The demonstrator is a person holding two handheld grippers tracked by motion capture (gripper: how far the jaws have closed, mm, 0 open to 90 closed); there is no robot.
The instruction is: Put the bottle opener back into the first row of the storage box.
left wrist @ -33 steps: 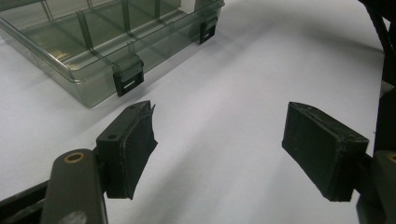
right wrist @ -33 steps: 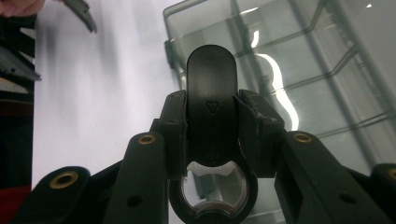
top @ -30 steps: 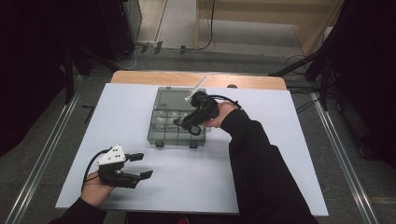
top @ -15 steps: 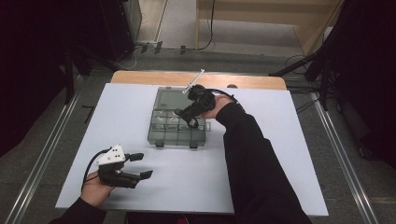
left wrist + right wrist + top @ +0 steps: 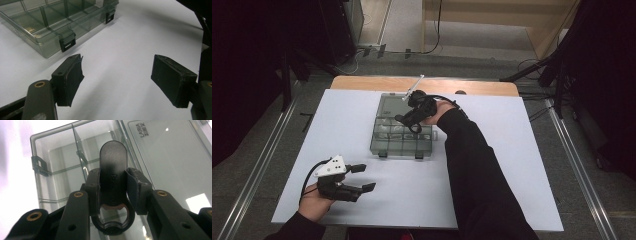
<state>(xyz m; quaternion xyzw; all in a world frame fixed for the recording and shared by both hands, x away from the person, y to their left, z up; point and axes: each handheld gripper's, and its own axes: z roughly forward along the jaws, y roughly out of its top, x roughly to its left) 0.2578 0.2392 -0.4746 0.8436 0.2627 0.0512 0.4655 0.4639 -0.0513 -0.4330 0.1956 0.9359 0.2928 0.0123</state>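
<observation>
Black plastic, flat and round-ended with a ring at its lower end, looks like a bottle opener (image 5: 113, 192), and the right gripper (image 5: 113, 186) has it pinched between closed jaws about halfway along its handle. It hangs over a compartment at one end of the clear organiser box (image 5: 402, 131), whose lid lies open toward the table's far edge. The grip is the weak point: the pads bear on narrow, smooth edges, so the opener could swivel or slide out if it bumps anything on the way down. A thin divider (image 5: 79, 152) stands just beside its tip, and the opener seems long for the compartment; lowered flat, I judge it might bridge the partitions and sit proud, which would keep the lid from closing. Pushing on it could also shove the light box across the white table (image 5: 512, 165), since nothing steadies it. The left gripper (image 5: 117, 80) rests near the table's front, well apart from the box, jaws wide and holding nothing, so it offers no bracing there.
</observation>
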